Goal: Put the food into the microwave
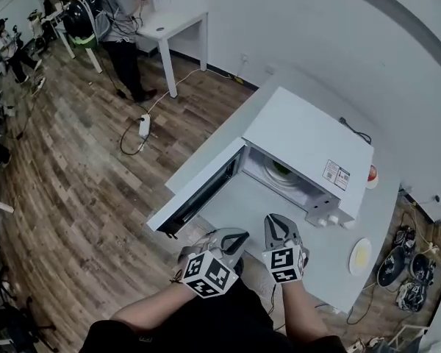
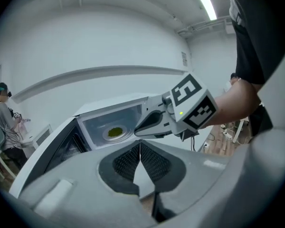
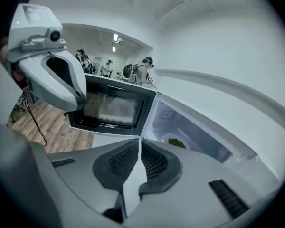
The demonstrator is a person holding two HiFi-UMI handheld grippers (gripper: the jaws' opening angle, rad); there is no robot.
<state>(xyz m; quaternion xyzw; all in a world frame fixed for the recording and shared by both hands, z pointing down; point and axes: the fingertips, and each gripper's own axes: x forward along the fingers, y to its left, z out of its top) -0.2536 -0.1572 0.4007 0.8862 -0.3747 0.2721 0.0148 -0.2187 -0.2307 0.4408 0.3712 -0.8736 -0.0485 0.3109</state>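
The microwave [image 1: 309,142] stands on the white surface [image 1: 331,271] with its door [image 1: 198,190] swung open. The green food [image 1: 281,169] lies on a plate [image 1: 291,182] inside the microwave's cavity. The left gripper [image 1: 234,235] and right gripper [image 1: 278,223] hover side by side just in front of the microwave's opening. Both sets of fingers are pressed together, with nothing between them.

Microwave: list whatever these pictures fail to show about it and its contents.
Food: just a green patch in all three views, too small to identify.
Label on the microwave top, head view: print too small to read.
Knobs, head view: seen from above, so their faces and settings are hidden.
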